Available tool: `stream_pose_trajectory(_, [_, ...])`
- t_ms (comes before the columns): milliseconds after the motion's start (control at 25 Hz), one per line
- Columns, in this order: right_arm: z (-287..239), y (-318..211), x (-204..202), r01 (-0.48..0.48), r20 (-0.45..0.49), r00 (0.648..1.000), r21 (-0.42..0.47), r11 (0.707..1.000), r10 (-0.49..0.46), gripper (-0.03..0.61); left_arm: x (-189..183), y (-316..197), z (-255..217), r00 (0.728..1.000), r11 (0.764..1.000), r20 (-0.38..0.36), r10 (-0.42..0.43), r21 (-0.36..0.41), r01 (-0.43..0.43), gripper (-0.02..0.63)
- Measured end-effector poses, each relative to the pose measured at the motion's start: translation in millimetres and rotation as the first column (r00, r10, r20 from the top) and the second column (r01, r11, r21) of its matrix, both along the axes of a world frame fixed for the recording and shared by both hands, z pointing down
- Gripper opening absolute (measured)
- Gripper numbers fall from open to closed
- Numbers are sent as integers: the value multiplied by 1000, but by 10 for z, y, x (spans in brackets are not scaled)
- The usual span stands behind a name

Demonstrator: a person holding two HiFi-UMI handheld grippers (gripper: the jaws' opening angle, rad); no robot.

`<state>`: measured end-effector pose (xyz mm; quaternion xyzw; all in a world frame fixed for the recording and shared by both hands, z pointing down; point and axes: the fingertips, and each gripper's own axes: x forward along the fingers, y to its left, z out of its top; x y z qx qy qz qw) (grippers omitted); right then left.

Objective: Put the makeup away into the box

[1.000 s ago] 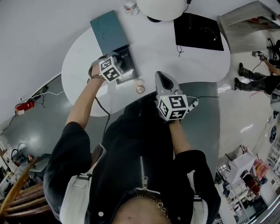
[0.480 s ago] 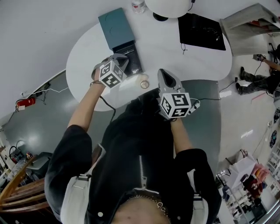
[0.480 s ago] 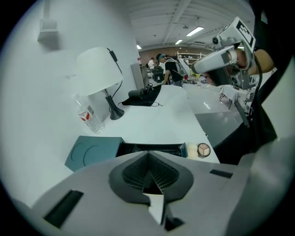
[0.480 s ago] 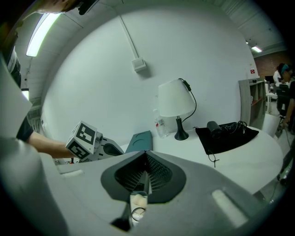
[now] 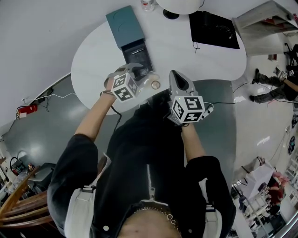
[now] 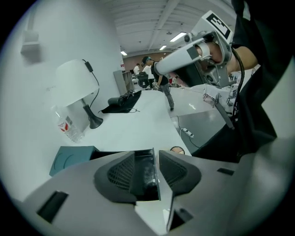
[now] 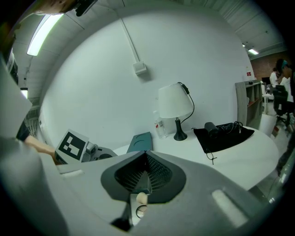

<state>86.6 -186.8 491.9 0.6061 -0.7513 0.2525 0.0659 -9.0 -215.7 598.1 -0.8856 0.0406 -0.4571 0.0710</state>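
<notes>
White rounded table (image 5: pixel 93 69), grey floor (image 5: pixel 223 116) around it. My left tongs (image 6: pixel 147 159) hover at the near end of the open teal box (image 5: pixel 125 25), jaws opening, empty. My right tongs (image 7: pixel 146 156) are closed on nothing. The small round makeup jar (image 5: pixel 155 85) sits on the table beside the box. A white lamp (image 5: pixel 179 4) and black cloth (image 5: pixel 214 30) lie beyond.

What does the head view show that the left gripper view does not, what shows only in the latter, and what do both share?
Head view only: the left gripper's marker cube, the person's left arm, a wooden chair. Left gripper view only: that gripper's fingers apart and opening, nothing pinched; ceiling lights. Both: the open box, the small round makeup item, lamp, bottle, right gripper.
</notes>
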Motion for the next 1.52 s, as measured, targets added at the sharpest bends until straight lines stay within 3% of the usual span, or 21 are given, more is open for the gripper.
stream_pose_trajectory(200, [-6,93,8,-21,0,1000,1,1000,21,6,72,179,72,997,997,14,72,35,-72,167])
stream_pose_trajectory(360, [9,176,56,-43,1,999,-2,999,43,6,110,337,185,984,984,76,159,73,-165,170])
stream_pose_trajectory(560, [29,235,121,-62,5,998,-6,998,62,5,185,575,341,976,980,98,196,19,-199,170])
stream_pose_trajectory(880, [62,328,229,-83,3,997,-17,996,83,6,261,823,693,984,990,112,136,-64,-129,170])
stream_pose_trajectory(1240, [130,401,284,-86,3,996,-35,996,86,6,299,874,893,988,994,144,60,-98,-46,189])
stream_pose_trajectory(1520, [167,407,341,-91,4,996,-48,995,91,6,280,873,1084,984,988,167,-67,-123,89,198])
